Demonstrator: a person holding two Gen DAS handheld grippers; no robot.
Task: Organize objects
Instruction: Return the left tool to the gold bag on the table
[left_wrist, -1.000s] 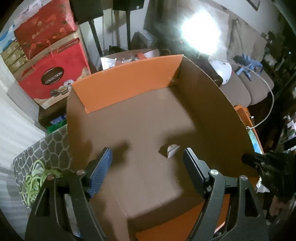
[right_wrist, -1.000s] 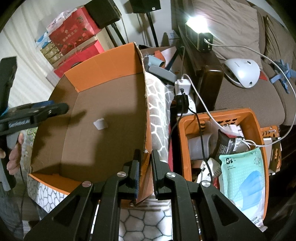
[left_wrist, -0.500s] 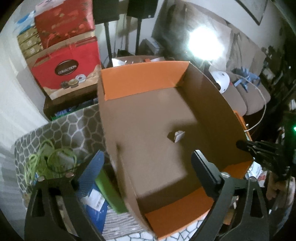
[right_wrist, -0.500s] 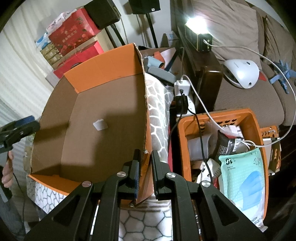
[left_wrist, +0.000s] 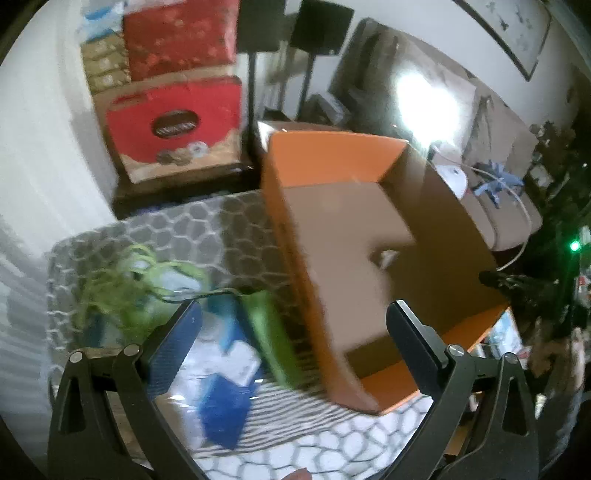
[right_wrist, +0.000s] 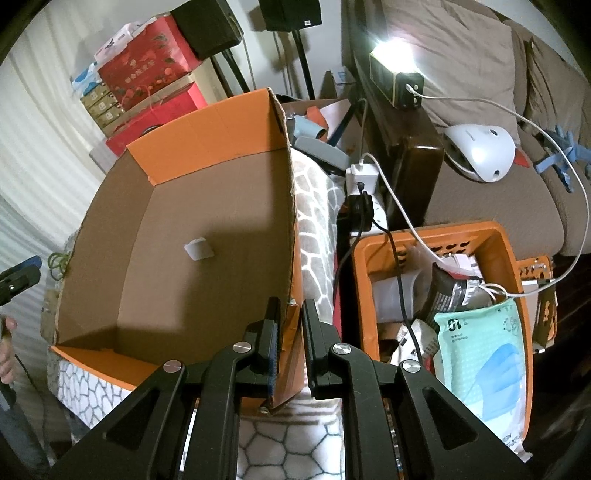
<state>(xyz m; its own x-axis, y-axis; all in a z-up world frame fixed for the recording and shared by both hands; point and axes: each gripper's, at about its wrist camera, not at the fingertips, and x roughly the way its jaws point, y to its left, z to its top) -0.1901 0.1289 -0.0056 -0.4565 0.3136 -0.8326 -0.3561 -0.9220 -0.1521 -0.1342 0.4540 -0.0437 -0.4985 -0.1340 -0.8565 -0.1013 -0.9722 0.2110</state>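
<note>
The right gripper (right_wrist: 290, 332) had its jaws clamped on the near wall of the cardboard box (right_wrist: 207, 258), steadying it. The left gripper (left_wrist: 295, 332), jaws just spread wide and holding nothing, hung over the clutter (left_wrist: 229, 369) left of the box. Only a small white piece (right_wrist: 199, 249) lay inside, so the sorting looked barely begun, with most items left.

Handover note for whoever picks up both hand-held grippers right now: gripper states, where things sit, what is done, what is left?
Right hand-held gripper: shut on the cardboard box's near wall, steadying it.
Left hand-held gripper: open, nothing between its fingers, jaws just opened wide; it is over the clutter beside the box.
Done: one small white item lies in the box.
Left: green cord, green packet and blue packs remain outside.
</note>
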